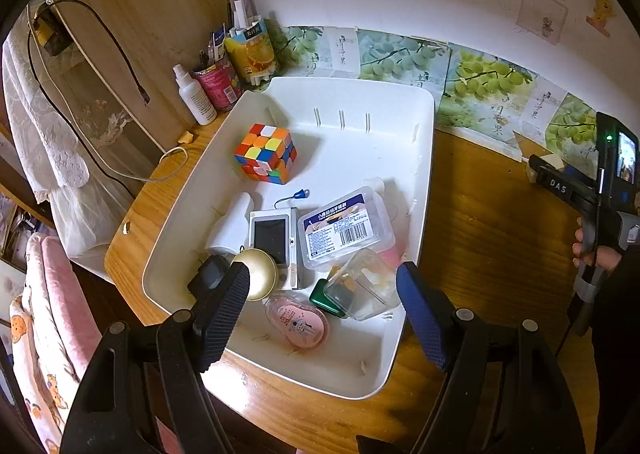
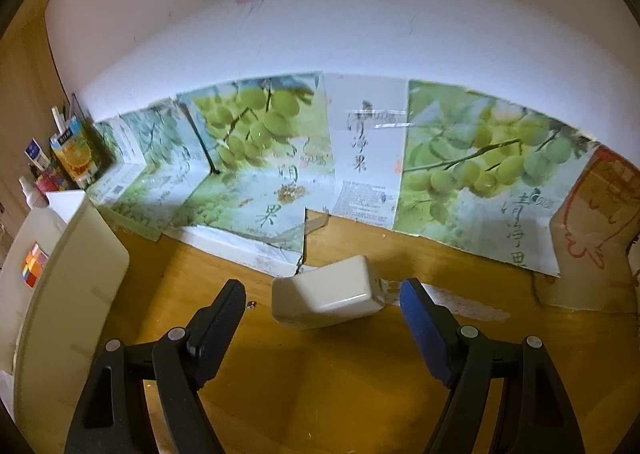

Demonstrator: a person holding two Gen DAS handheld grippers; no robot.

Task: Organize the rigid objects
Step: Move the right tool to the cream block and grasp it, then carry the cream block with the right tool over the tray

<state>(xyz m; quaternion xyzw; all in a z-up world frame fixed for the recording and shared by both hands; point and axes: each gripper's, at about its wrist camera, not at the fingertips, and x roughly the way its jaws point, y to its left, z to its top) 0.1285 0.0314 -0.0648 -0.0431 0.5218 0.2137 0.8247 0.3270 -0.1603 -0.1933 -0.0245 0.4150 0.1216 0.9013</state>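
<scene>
White charger block [image 2: 326,294] lies on the desk [image 2: 320,394], ahead of the right gripper [image 2: 322,328], jaws wide, empty. Left gripper [image 1: 322,314] spread, empty, over the bin [image 1: 424,181]; lower items overlap, partly hidden.

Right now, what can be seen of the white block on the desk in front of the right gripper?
The white block is a small rounded-corner box, glossy like hard plastic, and looks like a charger, though motion blur hides details. It lies on the bare wooden desk near the grape-print paper along the wall, one corner turned toward the camera. The right gripper is open, its fingers either side of it, not touching.
</scene>
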